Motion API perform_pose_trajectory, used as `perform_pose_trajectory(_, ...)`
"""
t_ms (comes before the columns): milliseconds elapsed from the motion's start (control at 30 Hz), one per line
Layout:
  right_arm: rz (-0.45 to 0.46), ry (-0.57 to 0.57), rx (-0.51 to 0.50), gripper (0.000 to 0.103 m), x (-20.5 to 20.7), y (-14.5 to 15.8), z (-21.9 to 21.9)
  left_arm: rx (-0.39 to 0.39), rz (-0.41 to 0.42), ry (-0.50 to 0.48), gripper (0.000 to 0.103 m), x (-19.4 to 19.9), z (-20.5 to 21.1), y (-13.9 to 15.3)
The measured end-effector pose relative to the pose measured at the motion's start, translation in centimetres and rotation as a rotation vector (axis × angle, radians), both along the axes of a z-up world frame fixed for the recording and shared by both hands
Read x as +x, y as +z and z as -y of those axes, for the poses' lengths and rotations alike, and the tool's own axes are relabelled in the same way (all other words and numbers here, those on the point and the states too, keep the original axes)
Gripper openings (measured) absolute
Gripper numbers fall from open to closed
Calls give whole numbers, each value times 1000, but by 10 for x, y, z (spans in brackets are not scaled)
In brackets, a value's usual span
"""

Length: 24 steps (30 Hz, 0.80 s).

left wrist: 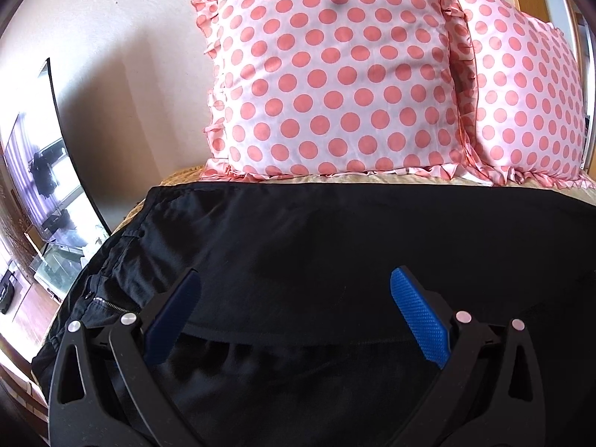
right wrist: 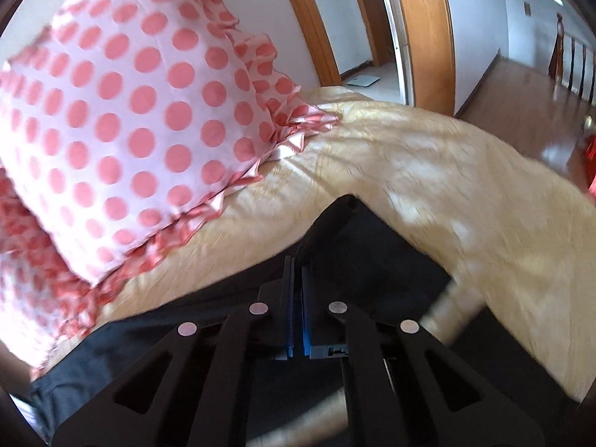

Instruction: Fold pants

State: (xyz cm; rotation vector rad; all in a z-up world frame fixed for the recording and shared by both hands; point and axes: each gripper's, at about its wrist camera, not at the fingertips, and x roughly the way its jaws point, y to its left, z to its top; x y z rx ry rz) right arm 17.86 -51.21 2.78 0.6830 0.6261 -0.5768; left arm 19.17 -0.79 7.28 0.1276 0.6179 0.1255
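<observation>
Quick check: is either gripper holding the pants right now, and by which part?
The right gripper is shut on the black pants, pinching a lifted corner of the fabric; which part is unclear. The left gripper is open above the pants, holding nothing.

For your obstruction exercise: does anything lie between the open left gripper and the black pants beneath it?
Nothing visible does. The left gripper hangs open directly over the pants, with only bare black cloth between its fingers. The polka-dot pillows stand beyond the pants' far edge.
</observation>
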Motion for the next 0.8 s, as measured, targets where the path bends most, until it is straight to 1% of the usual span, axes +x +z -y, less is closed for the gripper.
perform_pose_trajectory(67, 36, 4, 6, 3, -34, 4, -14, 0, 11, -3, 101, -6, -3, 2)
perform_pose_trajectory(133, 58, 4, 18, 3, -67, 1, -23, 3, 19, 1, 101, -10, -6, 3)
perform_pose_trajectory(200, 73, 0, 40, 3, -91, -4, -28, -1, 21, 2, 101, -11, -9, 4)
perform_pose_trajectory(233, 72, -9, 48, 3, -107, -7, -32, -6, 21, 3, 101, -11, -11, 5)
perform_pose_trajectory(300, 70, -19, 68, 3, -128, -14, -35, -8, 20, 9, 101, -12, -12, 4)
perform_pose_trajectory(367, 66, -9, 107, 3, -138, -24, -36, -6, 21, 10, 101, -13, -13, 3)
perform_pose_trajectory(467, 66, -8, 138, 4, -137, -32, -32, 13, 20, 13, 101, -13, -10, 1)
perform_pose_trajectory(500, 72, -15, 154, 5, -137, -34, -30, 22, 19, 15, 101, -13, -10, 0)
perform_pose_trajectory(567, 80, -33, 186, 9, -134, -37, -25, 35, 18, 16, 101, -13, -8, -1)
perform_pose_trajectory(600, 83, -41, 195, 17, -134, -39, -23, 37, 21, 14, 101, -14, -8, -1)
perform_pose_trajectory(633, 81, -49, 202, 28, -134, -40, -22, 42, 34, 5, 101, -15, -8, 0)
perform_pose_trajectory(700, 94, -62, 226, 45, -137, -44, -20, 59, 76, -5, 101, -18, -9, 2)
perform_pose_trajectory(800, 145, -66, 255, 46, -140, -47, -17, 75, 126, -14, 101, -19, -11, 6)
